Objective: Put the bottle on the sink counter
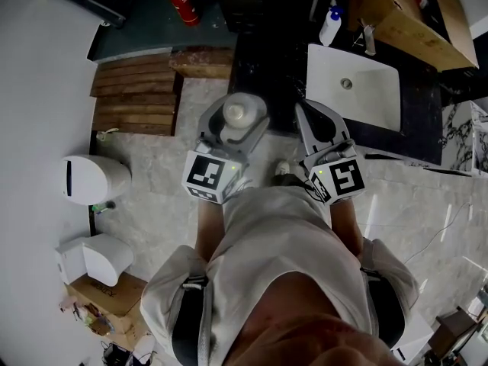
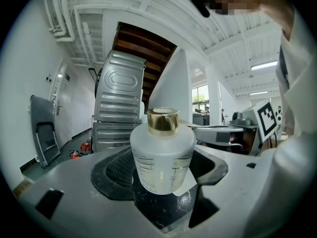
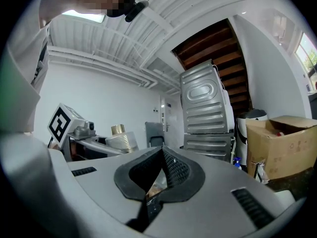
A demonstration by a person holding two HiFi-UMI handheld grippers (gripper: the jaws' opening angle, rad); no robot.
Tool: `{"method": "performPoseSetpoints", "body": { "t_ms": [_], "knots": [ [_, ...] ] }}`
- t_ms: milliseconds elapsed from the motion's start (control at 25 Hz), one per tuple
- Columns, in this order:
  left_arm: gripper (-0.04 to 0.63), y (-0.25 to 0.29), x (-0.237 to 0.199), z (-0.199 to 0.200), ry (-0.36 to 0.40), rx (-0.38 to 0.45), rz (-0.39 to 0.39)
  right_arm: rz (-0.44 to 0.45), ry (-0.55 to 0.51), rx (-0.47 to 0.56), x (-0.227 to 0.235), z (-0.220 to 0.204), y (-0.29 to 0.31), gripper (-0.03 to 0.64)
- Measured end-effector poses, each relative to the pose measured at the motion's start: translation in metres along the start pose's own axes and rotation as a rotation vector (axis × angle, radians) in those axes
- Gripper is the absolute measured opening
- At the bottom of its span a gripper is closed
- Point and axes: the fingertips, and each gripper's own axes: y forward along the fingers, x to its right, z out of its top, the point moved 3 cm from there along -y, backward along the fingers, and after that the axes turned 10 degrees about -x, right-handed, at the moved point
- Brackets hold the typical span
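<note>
Two hand-held grippers reach forward from a person standing on a pale stone floor [image 1: 168, 166] at the edge of a dark marble table [image 1: 263, 59]. The left hand-held gripper [image 1: 238, 107] is clamped on a frosted white bottle [image 1: 233, 114] with a gold cap [image 2: 162, 120]. Its ribbed pads [image 2: 118, 168] press the bottle's lower body from both sides, and the bottle stands upright between them.

From the head view, the bottle is over the table's near edge, left of the white sink [image 1: 374, 101]. Dark veined marble shows directly beneath it in the left gripper view, though whether its base touches the surface cannot be told.

The right hand-held gripper [image 1: 302, 111] is just beside the left one, its jaws closed together with nothing between them, its tip near the sink's near left corner. The right gripper view shows the bottle off to its left.

At the back of the table, a white dispenser [image 1: 330, 23] with a blue top stands near the tap [image 1: 369, 38]. A slatted wooden pallet [image 1: 137, 94] lies on the floor left of the table, with a red fire extinguisher [image 1: 183, 2] beyond it. A white bin [image 1: 91, 180] and a cardboard box [image 1: 103, 296] are along the wall at the person's left.
</note>
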Motion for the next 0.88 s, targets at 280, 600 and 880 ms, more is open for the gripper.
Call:
{"method": "performPoseSetpoints", "body": {
  "t_ms": [280,600,880],
  "knots": [
    [0.327,0.024,0.005,0.007,0.005,-0.008,0.031,0.029,0.004,0.007,0.029,0.001,0.003,-0.002],
    [0.327,0.040,0.013,0.008,-0.003,-0.040,0.050,0.047,0.026,0.005,0.049,-0.005,0.002,-0.003],
    [0.327,0.052,0.008,0.011,0.002,-0.057,0.053,0.049,0.036,0.006,0.061,-0.005,0.009,-0.003]
  ]
}}
